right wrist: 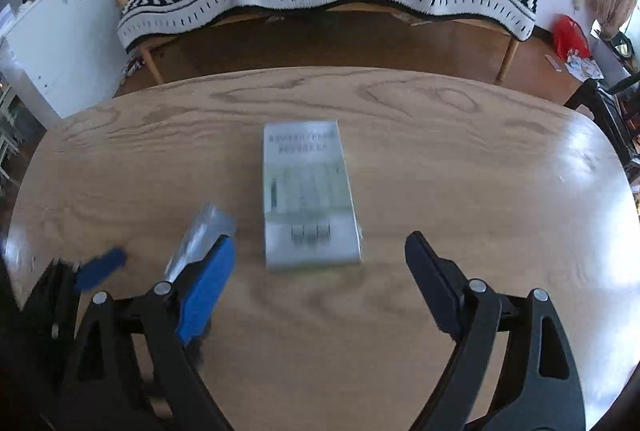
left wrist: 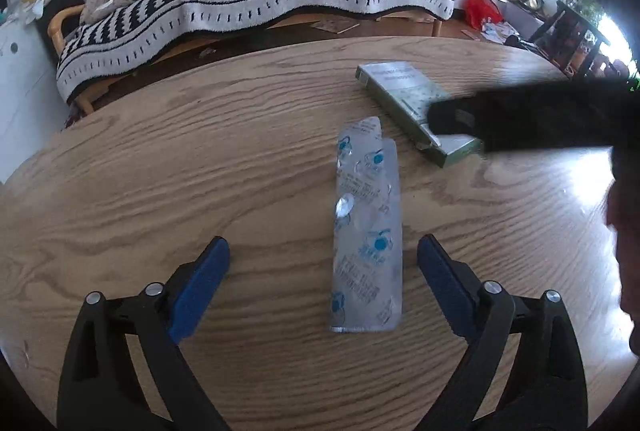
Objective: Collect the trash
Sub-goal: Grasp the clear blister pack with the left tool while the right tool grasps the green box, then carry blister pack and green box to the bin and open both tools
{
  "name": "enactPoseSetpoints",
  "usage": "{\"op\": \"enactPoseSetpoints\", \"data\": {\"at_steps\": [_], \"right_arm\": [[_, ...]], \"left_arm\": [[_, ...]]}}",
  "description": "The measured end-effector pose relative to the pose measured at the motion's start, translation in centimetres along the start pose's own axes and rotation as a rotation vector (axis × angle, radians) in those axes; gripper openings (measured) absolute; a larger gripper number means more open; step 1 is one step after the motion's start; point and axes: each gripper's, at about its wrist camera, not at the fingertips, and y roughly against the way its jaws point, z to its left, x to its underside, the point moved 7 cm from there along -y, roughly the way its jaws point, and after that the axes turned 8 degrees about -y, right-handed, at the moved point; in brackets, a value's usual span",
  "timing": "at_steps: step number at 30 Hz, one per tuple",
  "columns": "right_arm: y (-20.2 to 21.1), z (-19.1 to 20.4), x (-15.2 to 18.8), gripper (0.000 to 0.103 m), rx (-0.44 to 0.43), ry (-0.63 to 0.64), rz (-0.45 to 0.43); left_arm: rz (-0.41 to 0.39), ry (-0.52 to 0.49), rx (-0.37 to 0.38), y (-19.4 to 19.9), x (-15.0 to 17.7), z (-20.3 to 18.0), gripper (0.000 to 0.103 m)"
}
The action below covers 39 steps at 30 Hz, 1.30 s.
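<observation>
On the table [left wrist: 160,167], the left gripper [left wrist: 323,279] stands with jaws wide apart around the blister pack [left wrist: 366,227], which lies flat between them, untouched. Foil that thin hugs the wood, so closing pads may skate over it or flick it away toward 12 o'clock. At 1 o'clock from the pack lies the box [right wrist: 308,195]. The right gripper [right wrist: 320,271] hangs wide apart just short of it, holding nothing; a hasty squeeze could shove the box onward or knock the other gripper.
</observation>
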Motion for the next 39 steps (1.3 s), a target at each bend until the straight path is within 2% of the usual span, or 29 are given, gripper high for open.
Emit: {"op": "enactPoseSetpoints", "data": {"at_steps": [2,4,5,6,8,11,15,18,23,26,28,35,39], "right_arm": [[-1.2,0.1,-0.8,0.083,-0.005,0.000,0.018],[-2.3,0.1,-1.0,0.074,0.003,-0.004,0.026],[-2.5,0.1,-1.1,0.068,0.013,0.005,0.017],[-2.5,0.2,-1.2,0.055,0.028,0.019,0.003],[-2.5,0.2,-1.1,0.055,0.056,0.046,-0.014],[-2.0,-0.2,-0.2,0.054,0.079,0.058,-0.015],[1.8,-2.0,1.8,0.054,0.066,0.002,-0.036],[6.6,-3.6,4.5,0.054,0.070,-0.013,-0.075],[14.8,-6.5,11.9,0.054,0.099,-0.041,-0.131],[18.6,-8.7,16.3,0.054,0.120,-0.086,-0.148],[21.0,-10.9,19.2,0.054,0.145,-0.125,-0.168],[26.6,-20.7,27.6,0.054,0.224,-0.287,-0.228],[28.9,-26.4,31.1,0.054,0.259,-0.377,-0.253]], "left_arm": [[-0.011,0.001,-0.005,0.0,-0.4,0.1,0.079],[-0.016,0.010,-0.010,0.0,-0.5,0.3,0.073],[-0.023,-0.002,-0.007,0.0,-0.6,0.2,0.066],[-0.029,-0.015,0.000,0.1,-0.8,0.0,0.061],[-0.037,-0.033,0.005,0.3,-0.9,-0.3,0.035],[-0.017,-0.022,0.019,0.7,-0.5,-0.7,0.033],[-0.010,-0.013,0.025,2.2,0.2,-0.9,0.033],[-0.017,0.002,0.031,4.5,0.9,-1.2,0.033],[-0.008,0.033,0.065,8.2,2.1,-3.9,0.033],[-0.046,0.011,0.098,11.1,2.3,-7.2,0.034],[-0.072,-0.018,0.146,13.2,2.7,-10.6,0.034],[-0.133,-0.223,0.249,17.4,5.1,-22.1,0.033],[-0.151,-0.312,0.329,18.9,6.4,-28.9,0.033]]}}
